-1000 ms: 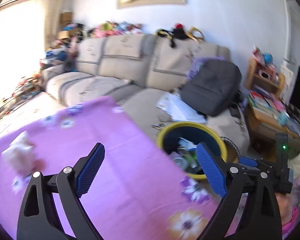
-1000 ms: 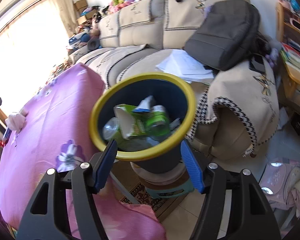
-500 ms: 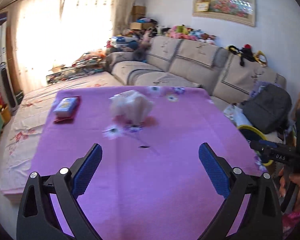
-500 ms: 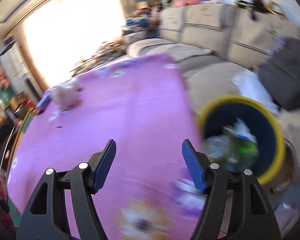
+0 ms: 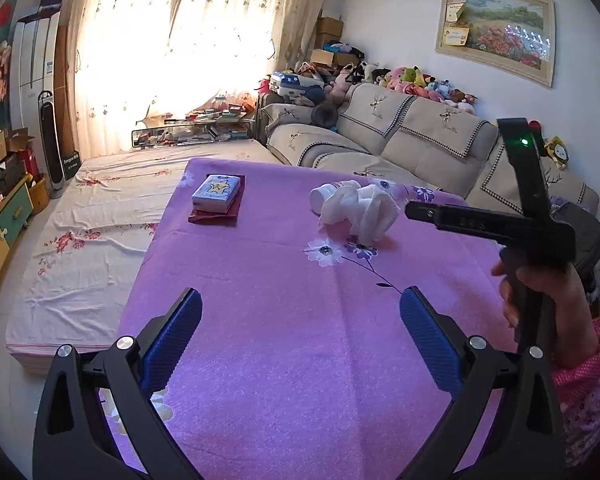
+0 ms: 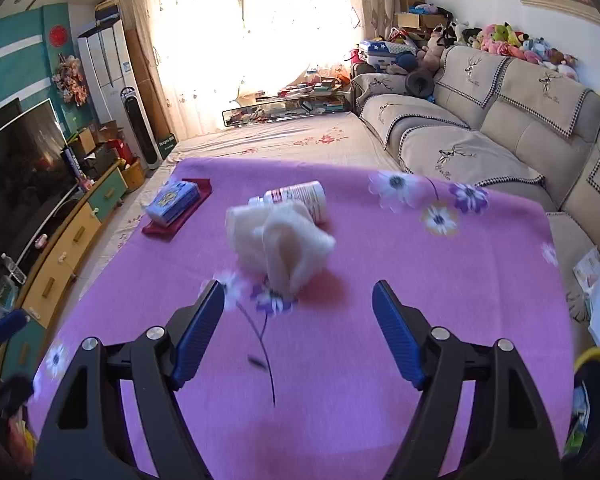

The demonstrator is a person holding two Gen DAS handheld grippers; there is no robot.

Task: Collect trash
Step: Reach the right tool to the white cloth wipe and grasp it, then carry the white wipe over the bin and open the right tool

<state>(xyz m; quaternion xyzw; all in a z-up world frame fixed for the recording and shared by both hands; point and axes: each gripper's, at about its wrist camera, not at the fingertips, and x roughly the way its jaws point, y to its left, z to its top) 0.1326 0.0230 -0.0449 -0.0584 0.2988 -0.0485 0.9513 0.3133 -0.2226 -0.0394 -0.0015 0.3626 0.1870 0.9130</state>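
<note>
Left tongs (image 5: pixel 300 328) and right tongs (image 6: pixel 298 322) both spread wide, nothing gripped. Worktop (image 6: pixel 380 380) near edge bare. Further out: crumpled tissue (image 6: pixel 280 244) touching a tipped white bottle (image 6: pixel 300 196) — both uncollected. Bin (image 6: pixel 596 364), lower right, already holds rubbish. Judged partway done.

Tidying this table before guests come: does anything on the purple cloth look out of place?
Yes. A crumpled white tissue wad sits mid-table, and a white bottle lies tipped on its side just behind it. The blue box rests neatly on its red mat.
</note>
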